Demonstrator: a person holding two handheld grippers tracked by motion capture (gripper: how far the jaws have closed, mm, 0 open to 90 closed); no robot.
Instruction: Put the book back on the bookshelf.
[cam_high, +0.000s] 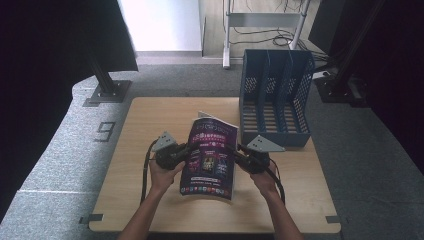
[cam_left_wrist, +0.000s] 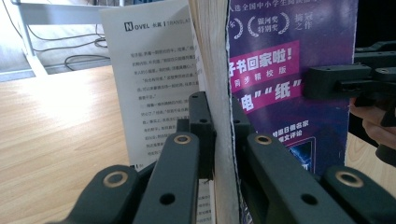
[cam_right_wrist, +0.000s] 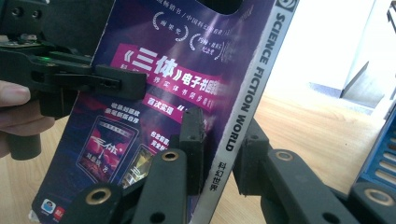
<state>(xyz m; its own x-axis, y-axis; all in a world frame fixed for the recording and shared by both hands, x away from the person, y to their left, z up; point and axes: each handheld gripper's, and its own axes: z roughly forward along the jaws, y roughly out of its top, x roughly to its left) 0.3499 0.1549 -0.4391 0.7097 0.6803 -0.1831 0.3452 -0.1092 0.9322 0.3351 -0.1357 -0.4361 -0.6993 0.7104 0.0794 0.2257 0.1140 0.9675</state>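
Magazine (cam_high: 210, 157) held above the wooden bench (cam_high: 130, 150) between two hand-held tongs, just in front of a blue file rack (cam_high: 275, 100) that stands at the bench's far right. The magazine is a thin, glossy volume with a purple-black cover, magenta banners bearing white Chinese characters and small pictures of tablets along the lower half. In the high view it stands tilted, cover toward the camera, its lower edge bowed slightly and a white inner page peeking out at the top left corner.

Left tongs (cam_high: 186, 152): closed on the magazine's left side, the page edge. The left gripper view looks along this edge (cam_left_wrist: 219, 93): cream, rough-cut page ends are squeezed between the two black jaws, a white text page headed "NOVEL" (cam_left_wrist: 149, 88) fans open on one side, and the purple cover (cam_left_wrist: 289, 70) lies on the other. The right tongs (cam_left_wrist: 327, 81) show farther off, clamped over the cover's opposite margin.

Right tongs (cam_high: 239, 152): closed on the right side, the spine. The right gripper view shows what the others do not: the silver-grey spine (cam_right_wrist: 254, 88) printed "SCIENCE FICTION WORLD", caught between the jaws, one on the cover and one behind. The left tongs (cam_right_wrist: 121, 81) and the fingers (cam_right_wrist: 18, 116) of the hand that holds them appear at the cover's far margin.

Only the high view takes in the grey carpet (cam_high: 60, 150) around the bench.
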